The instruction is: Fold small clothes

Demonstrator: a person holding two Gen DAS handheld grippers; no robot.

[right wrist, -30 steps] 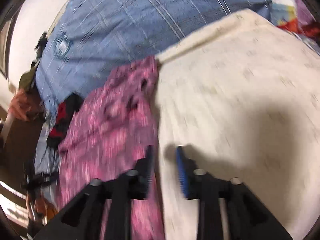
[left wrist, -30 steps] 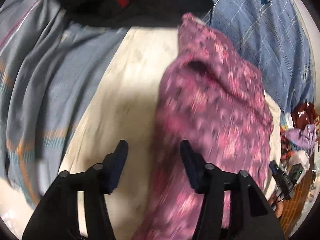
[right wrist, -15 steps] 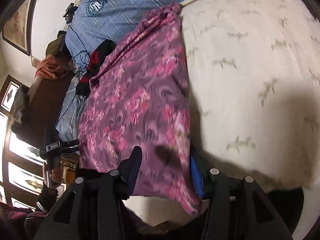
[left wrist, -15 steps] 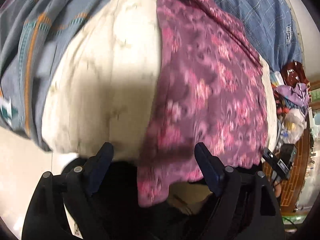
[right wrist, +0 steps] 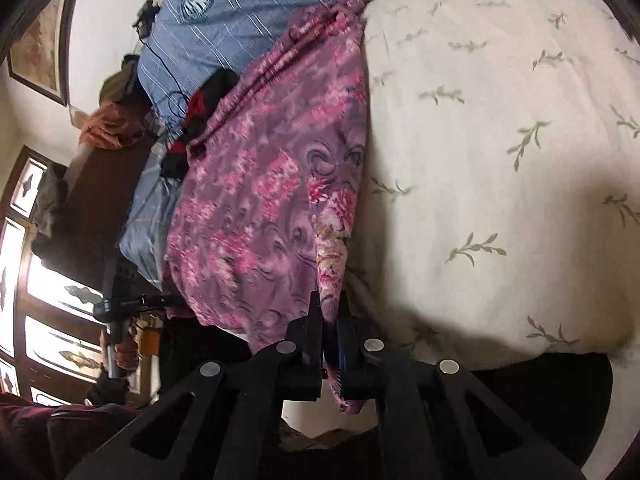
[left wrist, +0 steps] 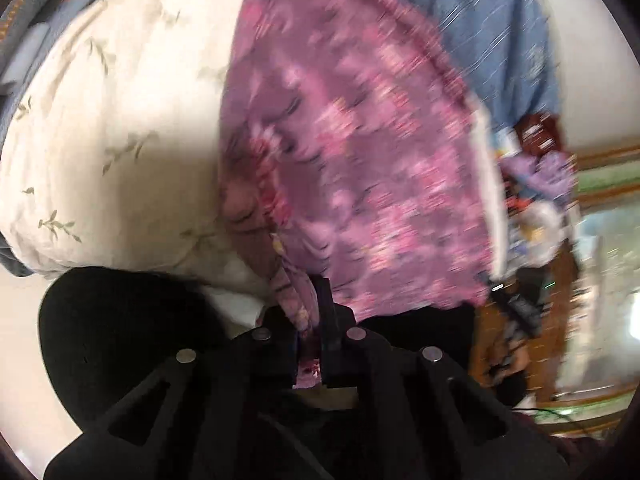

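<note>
Both the left tool and the right tool pinch the near hem of a purple floral garment, somewhat blurred, spread on the cream bedcover.

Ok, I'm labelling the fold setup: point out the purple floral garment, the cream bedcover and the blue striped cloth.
purple floral garment [right wrist: 272, 208], right wrist view, middle of its flat panel
cream bedcover [right wrist: 500, 168], right wrist view, bare leaf-print area
blue striped cloth [right wrist: 240, 28], right wrist view, beside its round emblem
</note>
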